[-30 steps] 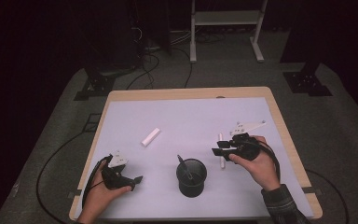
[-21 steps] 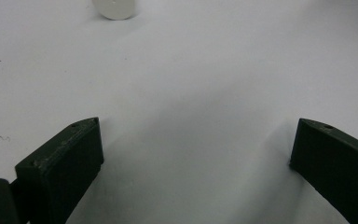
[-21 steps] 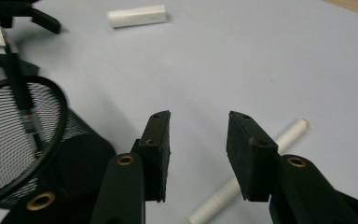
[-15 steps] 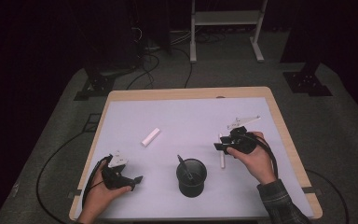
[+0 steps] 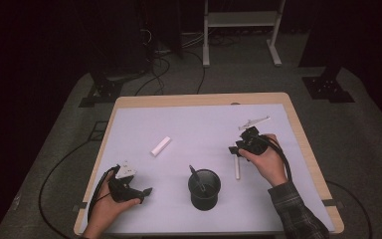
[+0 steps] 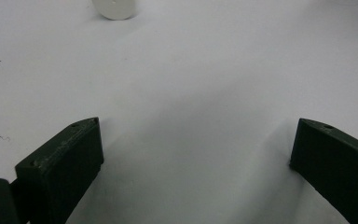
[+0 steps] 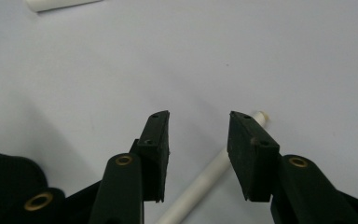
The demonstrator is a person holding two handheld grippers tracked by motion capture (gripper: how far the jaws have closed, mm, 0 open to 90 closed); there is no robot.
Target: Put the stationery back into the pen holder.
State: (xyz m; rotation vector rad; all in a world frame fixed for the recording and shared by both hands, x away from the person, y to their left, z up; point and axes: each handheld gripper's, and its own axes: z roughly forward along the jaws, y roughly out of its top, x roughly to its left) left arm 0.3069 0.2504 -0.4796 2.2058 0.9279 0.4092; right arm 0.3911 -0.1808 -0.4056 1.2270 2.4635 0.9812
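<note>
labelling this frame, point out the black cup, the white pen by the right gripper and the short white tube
black cup (image 5: 204, 195), high view, front wall
white pen (image 7: 200, 184), right gripper view, mid barrel
short white tube (image 5: 160, 146), high view, middle

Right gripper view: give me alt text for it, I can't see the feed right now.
The right gripper hangs open over a white pen that lies on the white table, its tip past the right-hand jaw. A second white pen lies at the top left, and the black mesh cup edges in at bottom left.
</note>
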